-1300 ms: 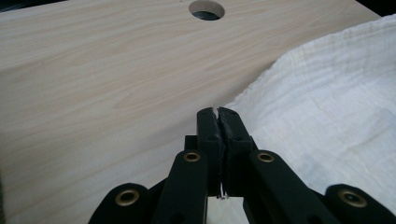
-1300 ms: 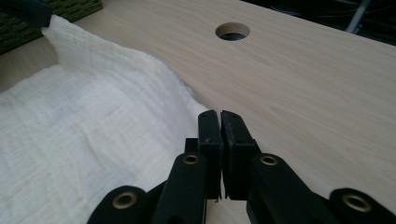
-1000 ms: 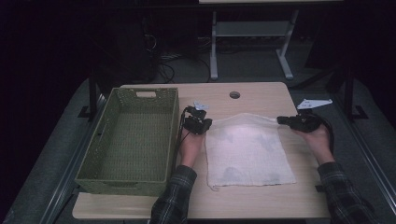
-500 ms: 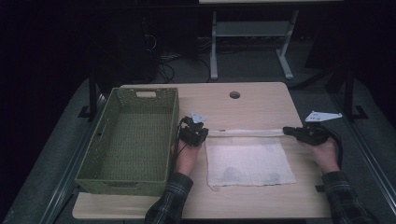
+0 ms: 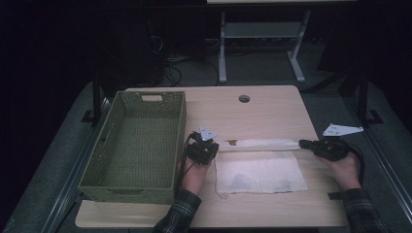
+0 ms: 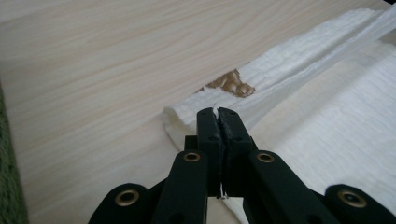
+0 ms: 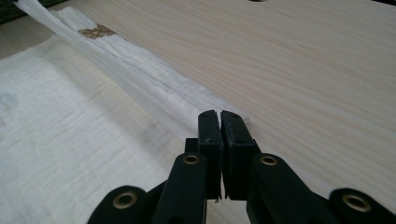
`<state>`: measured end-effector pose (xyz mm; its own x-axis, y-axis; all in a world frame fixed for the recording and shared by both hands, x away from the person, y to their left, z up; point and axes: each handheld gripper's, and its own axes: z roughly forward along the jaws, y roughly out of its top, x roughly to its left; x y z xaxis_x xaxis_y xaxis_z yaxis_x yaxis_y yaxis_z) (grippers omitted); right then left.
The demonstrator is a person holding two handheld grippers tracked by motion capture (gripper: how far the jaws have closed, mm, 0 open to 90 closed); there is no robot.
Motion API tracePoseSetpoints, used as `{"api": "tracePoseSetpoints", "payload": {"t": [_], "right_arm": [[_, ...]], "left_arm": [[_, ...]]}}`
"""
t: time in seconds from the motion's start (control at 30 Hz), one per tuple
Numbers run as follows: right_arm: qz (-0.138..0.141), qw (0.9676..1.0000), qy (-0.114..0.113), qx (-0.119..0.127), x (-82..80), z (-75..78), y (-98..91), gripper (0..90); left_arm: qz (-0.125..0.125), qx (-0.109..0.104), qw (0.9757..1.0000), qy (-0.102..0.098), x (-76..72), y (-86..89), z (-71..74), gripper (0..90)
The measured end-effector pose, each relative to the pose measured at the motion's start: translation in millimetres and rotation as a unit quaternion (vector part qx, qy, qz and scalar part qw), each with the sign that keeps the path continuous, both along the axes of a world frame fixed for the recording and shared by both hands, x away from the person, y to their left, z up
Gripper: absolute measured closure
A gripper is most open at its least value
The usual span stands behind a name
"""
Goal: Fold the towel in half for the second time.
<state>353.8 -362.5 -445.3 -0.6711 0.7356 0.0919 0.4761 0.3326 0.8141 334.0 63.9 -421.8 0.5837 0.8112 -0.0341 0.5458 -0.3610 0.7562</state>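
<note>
A white cloth (image 5: 262, 174) lies on the wooden table (image 5: 252, 114), with its far edge lifted and drawn into a taut band (image 5: 257, 143) between the two grippers. My left gripper (image 5: 214, 145) is shut on the band's left corner. A sliver of cloth (image 6: 327, 130) shows between the closed jaws of the left gripper (image 6: 218, 113). My right gripper (image 5: 302, 143) is shut on the right corner. In the right gripper view the cloth (image 7: 70, 140) runs away from the closed right gripper (image 7: 219, 115). A brown mark (image 6: 232, 83) sits on the cloth near the left corner.
A green woven basket (image 5: 179, 141) stands empty at the left of the table, close beside my left hand. A round cable hole (image 5: 244, 98) is at the table's far edge. The floor and a desk frame (image 5: 223, 48) lie beyond.
Both grippers have come toward the person, drawing the cloth's far edge back over the rest. The flat part of the cloth now looks shorter.
</note>
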Motion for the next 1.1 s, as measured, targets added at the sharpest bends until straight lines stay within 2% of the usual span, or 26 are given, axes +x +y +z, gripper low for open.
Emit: {"api": "tracePoseSetpoints", "payload": {"t": [0.23,0.5,0.67,0.7,0.77,0.97,1.1], "right_arm": [[0.008,1.0000,-0.001,0.002,-20.4,2.7,-0.6,87.2],[0.019,0.9998,0.001,0.003,-43.5,3.1,-3.2,87.2],[0.027,0.9996,0.002,0.007,-57.2,1.9,-4.3,87.1],[0.028,0.9995,0.005,0.009,-59.0,1.3,-4.8,87.2],[0.028,0.9996,0.005,0.006,-63.9,-1.1,-5.2,87.2],[0.035,0.9992,0.012,0.014,-81.0,-4.6,-8.5,87.2],[0.045,0.9988,0.016,0.007,-86.0,-7.3,-6.1,87.2]], "left_arm": [[-0.007,0.009,0.9999,0.002,-17.2,0.1,-1.3,88.3],[-0.020,0.009,0.9998,-0.001,-39.2,1.7,0.5,88.2],[-0.027,-0.003,0.9996,0.002,-51.6,4.6,-1.5,88.2],[-0.033,0.001,0.9994,0.001,-55.2,3.1,-2.1,88.2],[-0.036,0.007,0.9993,0.001,-58.5,1.9,-2.6,88.1],[-0.028,-0.004,0.9996,-0.002,-71.6,6.5,-1.3,88.1],[-0.032,-0.003,0.9995,0.008,-73.5,8.8,-4.7,88.2]]}}
